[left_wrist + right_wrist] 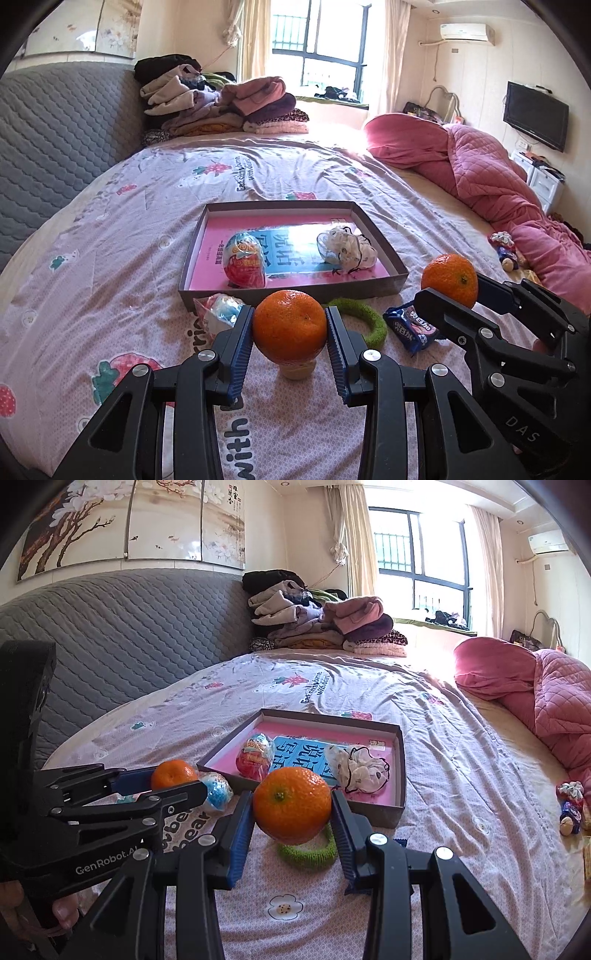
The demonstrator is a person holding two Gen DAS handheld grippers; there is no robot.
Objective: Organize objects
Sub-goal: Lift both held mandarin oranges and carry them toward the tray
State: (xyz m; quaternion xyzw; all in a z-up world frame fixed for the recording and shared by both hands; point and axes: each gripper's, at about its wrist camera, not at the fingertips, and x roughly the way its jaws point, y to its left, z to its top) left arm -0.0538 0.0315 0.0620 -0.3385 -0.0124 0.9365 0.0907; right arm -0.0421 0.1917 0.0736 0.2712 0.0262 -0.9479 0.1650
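Observation:
My left gripper [290, 328] is shut on an orange mandarin [290, 328], held above the bedsheet just in front of the shallow brown box [291, 290]. My right gripper [291, 805] is shut on a second mandarin [291, 805], held to the right of the left one; it also shows in the left wrist view [449, 275]. The box [384, 812] holds a red and blue toy egg [245, 264] and a white scrunchie [349, 247]. A green hair ring [306, 851], a blue snack packet [412, 328] and a small bagged blue toy [218, 792] lie on the sheet in front of the box.
The bed has a grey quilted headboard [129, 635] on the left, a pile of folded clothes [317, 627] at the far end and a pink quilt [491, 184] on the right. Small toys [570, 808] lie by the quilt.

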